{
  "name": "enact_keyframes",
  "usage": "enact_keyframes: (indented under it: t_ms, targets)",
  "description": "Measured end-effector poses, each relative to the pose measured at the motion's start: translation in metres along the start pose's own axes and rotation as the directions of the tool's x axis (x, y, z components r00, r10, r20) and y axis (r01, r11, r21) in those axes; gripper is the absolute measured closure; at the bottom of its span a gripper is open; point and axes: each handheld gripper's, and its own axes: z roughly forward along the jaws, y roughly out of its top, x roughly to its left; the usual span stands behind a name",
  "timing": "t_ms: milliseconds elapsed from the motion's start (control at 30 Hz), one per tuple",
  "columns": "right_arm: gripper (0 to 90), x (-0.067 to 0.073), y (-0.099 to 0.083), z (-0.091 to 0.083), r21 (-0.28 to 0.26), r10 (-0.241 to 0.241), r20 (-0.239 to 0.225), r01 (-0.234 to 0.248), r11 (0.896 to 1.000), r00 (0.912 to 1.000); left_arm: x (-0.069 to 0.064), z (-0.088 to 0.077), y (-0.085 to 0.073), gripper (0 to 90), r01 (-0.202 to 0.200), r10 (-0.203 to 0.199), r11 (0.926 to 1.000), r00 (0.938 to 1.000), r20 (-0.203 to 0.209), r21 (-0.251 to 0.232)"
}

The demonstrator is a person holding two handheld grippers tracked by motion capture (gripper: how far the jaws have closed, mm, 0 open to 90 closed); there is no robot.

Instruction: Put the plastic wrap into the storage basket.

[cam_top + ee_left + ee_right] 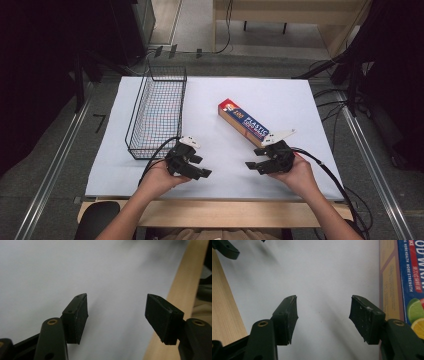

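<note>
Left gripper (200, 167) held low over the near part of the desk (280, 95), pointing toward the middle; jaws parted with a clear gap, nothing between them, bare white sheet below in the left gripper view (116, 315). Right gripper (252, 165) opposite, facing the left one across a stretch of bare sheet; jaws likewise parted, nothing gripped, white surface showing through the gap in the right gripper view (323, 316). No contact between either pair of jaws and any object.

Plastic wrap box (243, 122) lying flat on the sheet, long and narrow, set at a slant from upper left to lower right, red end farthest from the person. Near end of the box just behind the right gripper's body, close under its grey plate; box outside the jaws, off to their side rather than ahead of them. In the right gripper view, box (402, 282) running along the right edge, beside the right-hand jaw, brown side panel and blue printed face with citrus picture visible. Touching or just apart from that jaw: cannot tell. Box well apart from the left gripper.

Black wire basket (159, 112) standing upright on the left part of the sheet, just beyond the left hand, well apart from the box.
</note>
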Motion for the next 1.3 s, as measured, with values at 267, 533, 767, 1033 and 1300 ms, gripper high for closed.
enact_keyframes:
  t_ms: [267,533,767,1033,1300]
  targets:
    - [40.3,0.000,0.000,0.000,0.001,0.001,-0.003,-0.001,1.000,1.0000,-0.008,-0.001,0.001,34.7,-0.044,0.044,0.9990,0.9990,-0.003,0.004]
    - [40.2,-0.003,0.002,-0.007,0.007,0.032,-0.004,-0.032,0.999,0.9995,-0.007,-0.004,0.000,34.9,-0.053,0.053,0.9986,0.9984,-0.019,-0.003]
    - [40.0,-0.008,0.005,-0.021,-0.012,0.038,0.029,-0.037,0.999,0.9989,-0.010,-0.006,0.001,34.2,-0.068,0.068,0.9976,0.9974,-0.024,-0.011]
    - [39.7,-0.018,0.008,-0.035,-0.026,0.035,0.096,-0.032,0.999,0.9947,-0.008,-0.006,-0.001,34.2,-0.065,0.065,0.9979,0.9975,-0.028,-0.007]
    - [39.3,-0.034,0.008,-0.043,-0.044,0.063,0.132,-0.058,0.997,0.9893,-0.007,-0.006,-0.004,34.2,-0.049,0.049,0.9988,0.9984,-0.030,-0.006]
